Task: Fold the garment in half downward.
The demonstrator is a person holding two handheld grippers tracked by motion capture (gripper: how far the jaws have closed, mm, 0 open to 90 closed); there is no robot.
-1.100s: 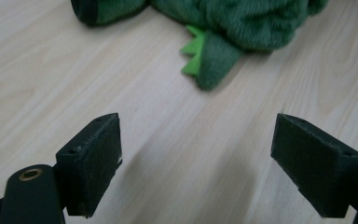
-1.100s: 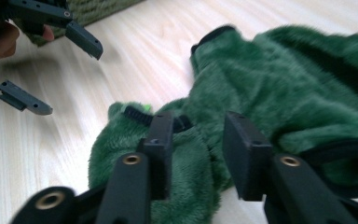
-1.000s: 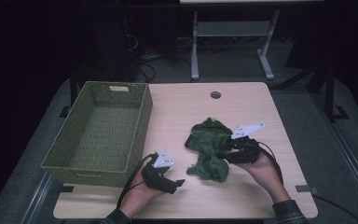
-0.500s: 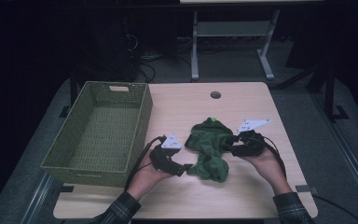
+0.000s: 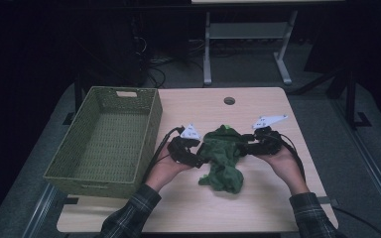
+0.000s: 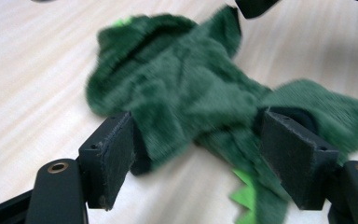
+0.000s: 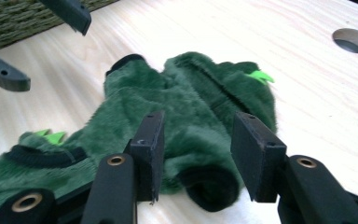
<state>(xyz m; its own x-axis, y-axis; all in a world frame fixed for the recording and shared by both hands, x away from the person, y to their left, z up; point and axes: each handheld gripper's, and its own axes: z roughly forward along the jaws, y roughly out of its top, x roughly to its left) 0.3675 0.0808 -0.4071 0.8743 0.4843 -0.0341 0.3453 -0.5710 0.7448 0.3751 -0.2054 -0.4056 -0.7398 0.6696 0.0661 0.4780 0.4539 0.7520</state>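
The green plush garment point(image 5: 222, 154) lies crumpled on the tabletop point(image 5: 258, 203), right between the two grippers and not in the wicker basket point(image 5: 68, 162), which stands beyond the left gripper's outer side with nothing visible inside it. So whatever the end of this job is, folding it or dropping it in the basket, most of it looks to be ahead.

The left gripper point(image 6: 193, 156) has its jaws spread wide, one on either side of a fold of the fuzzy cloth, the fabric sitting between the pads but not squeezed. It looks like a grasp being set up rather than one made. In the high view that left gripper sits against the near-left edge of the heap.

The right gripper point(image 7: 197, 154) is in much the same way: jaws apart, straddling a rolled sleeve or cuff with a black-trimmed opening just ahead of its pads. The cloth looks loose between them, not pinched. Straight ahead of it, past the garment, the other gripper's black jaws show at the far edge.

By my reckoning both sides are lined up and the closing is what remains, then the lift or spread. The light green spikes point(image 7: 261, 76) poke out on the far side of the right gripper.
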